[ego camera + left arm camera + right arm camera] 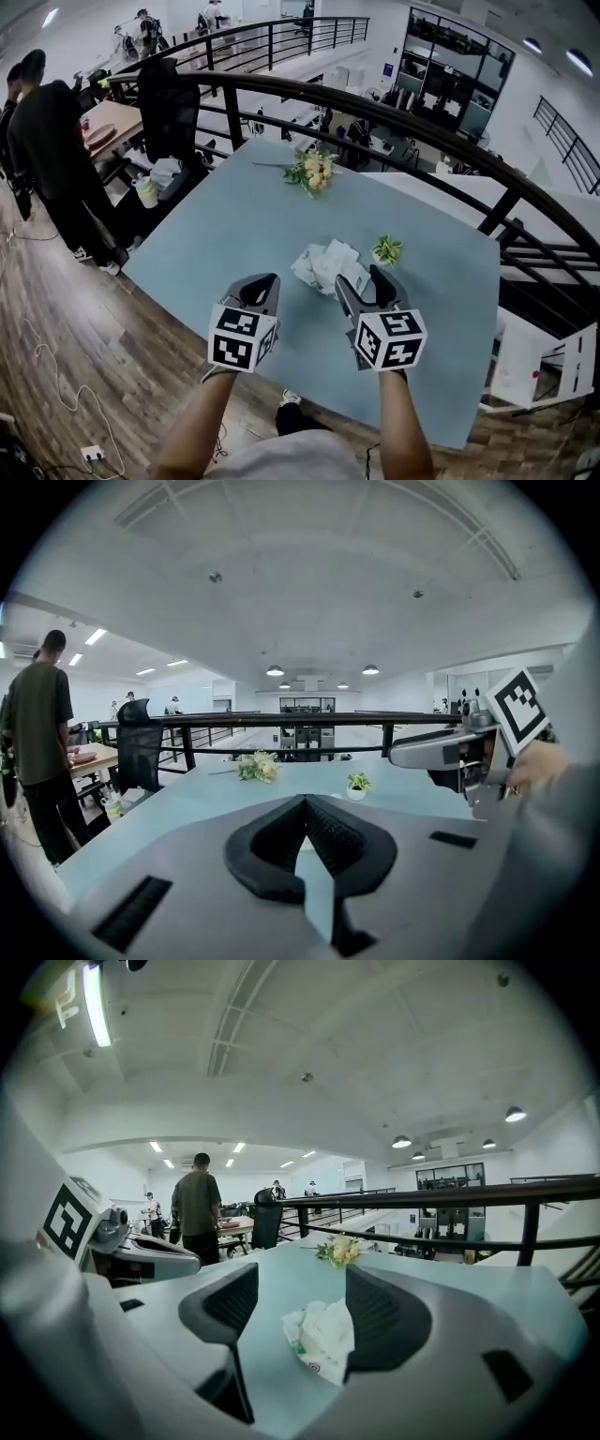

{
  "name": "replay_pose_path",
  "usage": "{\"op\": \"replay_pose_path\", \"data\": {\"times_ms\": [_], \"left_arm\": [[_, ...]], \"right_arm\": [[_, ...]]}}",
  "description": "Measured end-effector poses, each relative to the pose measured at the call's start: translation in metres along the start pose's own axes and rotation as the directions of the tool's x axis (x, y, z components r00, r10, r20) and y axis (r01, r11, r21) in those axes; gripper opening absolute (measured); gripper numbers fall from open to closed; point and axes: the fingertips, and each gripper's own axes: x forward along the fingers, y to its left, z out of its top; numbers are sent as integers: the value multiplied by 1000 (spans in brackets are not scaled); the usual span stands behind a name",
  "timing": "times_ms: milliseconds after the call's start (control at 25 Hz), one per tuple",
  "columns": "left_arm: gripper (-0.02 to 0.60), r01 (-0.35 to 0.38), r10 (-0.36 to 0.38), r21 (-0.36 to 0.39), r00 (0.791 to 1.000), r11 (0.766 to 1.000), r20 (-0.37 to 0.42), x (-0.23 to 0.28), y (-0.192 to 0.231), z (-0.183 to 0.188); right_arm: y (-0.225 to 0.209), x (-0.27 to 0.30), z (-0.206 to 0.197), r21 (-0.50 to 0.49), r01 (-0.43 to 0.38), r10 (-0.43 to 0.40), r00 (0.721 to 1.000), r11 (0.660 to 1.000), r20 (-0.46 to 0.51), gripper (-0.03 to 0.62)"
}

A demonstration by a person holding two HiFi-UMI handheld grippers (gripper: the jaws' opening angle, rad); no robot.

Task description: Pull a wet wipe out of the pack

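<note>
The wet wipe pack (325,265) lies on the light blue table (234,234), white and crumpled, with a wipe bunched up on top. My right gripper (367,284) hovers just on my side of it, open. In the right gripper view the pack (323,1337) shows in the gap between the spread fingers (384,1316), not gripped. My left gripper (263,284) is held to the left of the pack, apart from it. In the left gripper view its black pads (330,836) meet at the tips with nothing between them; the pack is hidden there.
A bunch of yellow flowers (312,173) lies at the table's far side and a small potted plant (385,249) stands right of the pack. A black railing (394,117) curves behind the table. A person (47,141) and a black chair (169,112) are at the left.
</note>
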Motion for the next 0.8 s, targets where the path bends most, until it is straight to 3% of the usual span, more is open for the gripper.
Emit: {"op": "replay_pose_path", "data": {"times_ms": [400, 800], "left_arm": [[-6, 50, -50, 29, 998, 998, -30, 79, 27, 25], [-6, 133, -129, 77, 990, 988, -63, 128, 33, 35]], "right_arm": [[-55, 59, 12, 33, 60, -59, 998, 998, -19, 275], [-79, 81, 3, 62, 129, -126, 991, 990, -53, 275]]}}
